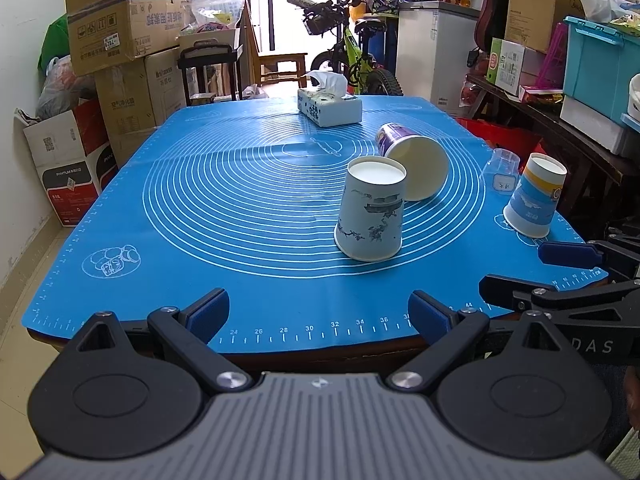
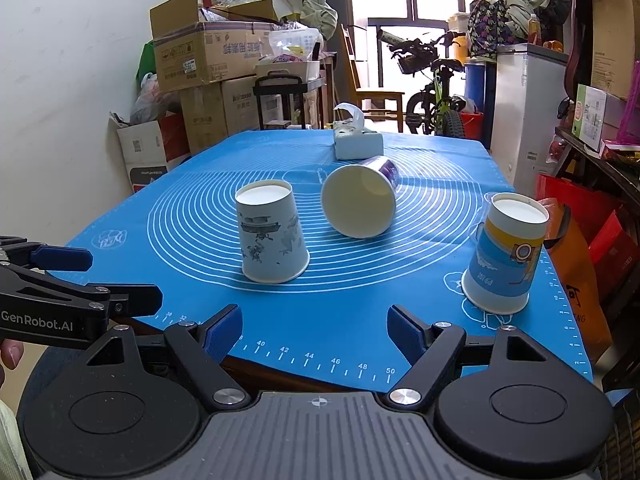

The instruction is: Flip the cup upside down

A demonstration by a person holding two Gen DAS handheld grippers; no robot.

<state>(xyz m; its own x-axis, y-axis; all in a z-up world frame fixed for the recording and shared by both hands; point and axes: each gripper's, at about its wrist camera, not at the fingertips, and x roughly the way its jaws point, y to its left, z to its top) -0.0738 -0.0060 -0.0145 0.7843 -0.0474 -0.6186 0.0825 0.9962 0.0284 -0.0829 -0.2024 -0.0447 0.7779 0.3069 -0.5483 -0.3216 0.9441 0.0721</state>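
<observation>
Left wrist view: left gripper (image 1: 318, 314) low at near edge of blue mat (image 1: 200, 208), fingers apart, nothing between. Ink-print cup (image 1: 370, 210) already upside down, just ahead and a bit right. Behind it, purple cup (image 1: 414, 164) on its side near mat centre, looks to be touching or just beside the ink-print one; can't tell which. Long axis runs back-left to front-right, mouth toward near edge and right. Yellow-blue cup (image 1: 534, 196) inverted at right edge, clear glass (image 1: 502, 168) just behind. Tissue box (image 1: 330, 108) at far edge. Right gripper (image 1: 540, 270) in from the right, fingers apart.

Right wrist view: right gripper (image 2: 316, 334) also at near edge, level, fingers spread, empty. Purple cup (image 2: 360, 202) straight ahead, open mouth facing the cam, base toward tissue box (image 2: 356, 142). Ink-print cup (image 2: 272, 232) left of it, yellow-blue cup (image 2: 506, 252) right, both rim-down. Left gripper (image 2: 92, 280) at left, spread.

Judgement: purple cup is the one left to flip; right gripper lined up better, prob. nearer.
</observation>
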